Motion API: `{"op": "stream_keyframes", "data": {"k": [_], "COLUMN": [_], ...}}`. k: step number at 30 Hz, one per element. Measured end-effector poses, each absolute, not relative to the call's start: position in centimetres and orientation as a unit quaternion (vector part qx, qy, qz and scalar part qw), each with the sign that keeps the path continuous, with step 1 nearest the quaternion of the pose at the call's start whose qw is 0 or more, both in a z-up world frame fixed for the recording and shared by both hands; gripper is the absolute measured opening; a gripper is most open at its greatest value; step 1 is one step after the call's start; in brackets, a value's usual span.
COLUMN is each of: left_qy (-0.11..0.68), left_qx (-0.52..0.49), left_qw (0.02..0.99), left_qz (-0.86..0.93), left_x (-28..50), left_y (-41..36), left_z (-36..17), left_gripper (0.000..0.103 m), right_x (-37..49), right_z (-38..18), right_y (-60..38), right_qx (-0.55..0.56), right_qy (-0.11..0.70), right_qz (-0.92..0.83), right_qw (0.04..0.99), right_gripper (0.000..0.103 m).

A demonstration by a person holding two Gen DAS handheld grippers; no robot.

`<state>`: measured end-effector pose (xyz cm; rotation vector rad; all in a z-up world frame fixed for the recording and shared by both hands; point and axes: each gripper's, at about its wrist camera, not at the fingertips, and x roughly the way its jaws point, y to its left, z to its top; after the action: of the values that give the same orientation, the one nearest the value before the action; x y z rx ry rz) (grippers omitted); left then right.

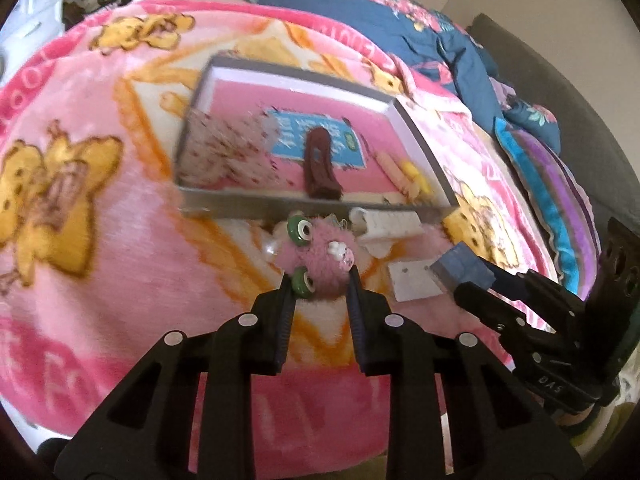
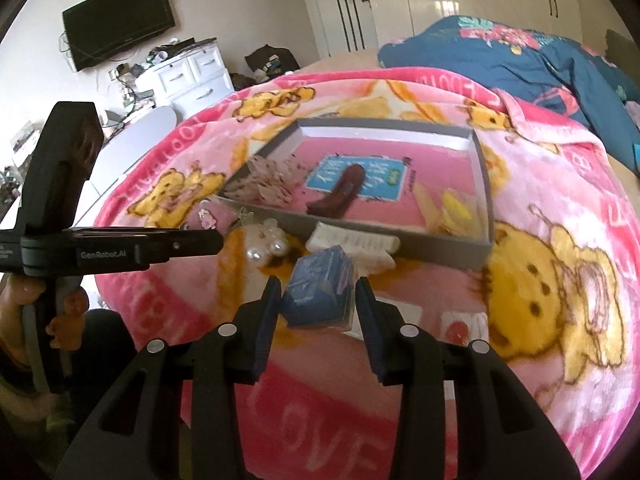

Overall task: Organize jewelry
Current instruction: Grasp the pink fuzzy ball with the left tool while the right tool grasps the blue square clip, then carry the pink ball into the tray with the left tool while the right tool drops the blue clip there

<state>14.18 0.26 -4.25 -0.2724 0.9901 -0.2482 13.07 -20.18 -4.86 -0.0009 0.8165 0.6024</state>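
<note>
My left gripper (image 1: 320,280) is shut on a fuzzy pink ornament with green eyes (image 1: 320,256), held just above the pink blanket. My right gripper (image 2: 316,292) is shut on a small blue box (image 2: 320,292), also lifted off the blanket; the box (image 1: 464,268) shows in the left wrist view too. Just beyond both stands a grey tray with a pink lining (image 1: 320,205) (image 2: 440,252). It holds a brown hair clip (image 1: 320,168) (image 2: 340,196), a blue card (image 2: 360,178), yellow pieces (image 2: 456,204) and a pale tasselled piece (image 2: 268,184).
A white comb clip (image 1: 392,222) (image 2: 352,240) lies against the tray's front wall, pearl earrings (image 2: 266,246) to its left. A white card (image 1: 412,280) lies on the blanket. A blue floral duvet (image 2: 520,52) is piled at the back right; a white dresser (image 2: 188,76) stands beyond the bed.
</note>
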Motion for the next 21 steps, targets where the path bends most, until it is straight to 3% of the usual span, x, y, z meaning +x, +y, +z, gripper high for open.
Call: {"op": "stream_keyframes", "data": {"k": [21], "left_qy": [0.419], "left_qx": [-0.134], "left_qw": [0.896], "left_qz": [-0.066], "left_x": [14.1], "left_y": [4.7], "left_z": [-0.4], "left_gripper": [0.017], "right_x": [15.7], "right_z": [-0.1], "right_y": [-15.4], "right_qx": [0.001], "right_qy": [0.343], "right_qz": [0.324], "right_qw": [0.881], "right_gripper": [0.036]}}
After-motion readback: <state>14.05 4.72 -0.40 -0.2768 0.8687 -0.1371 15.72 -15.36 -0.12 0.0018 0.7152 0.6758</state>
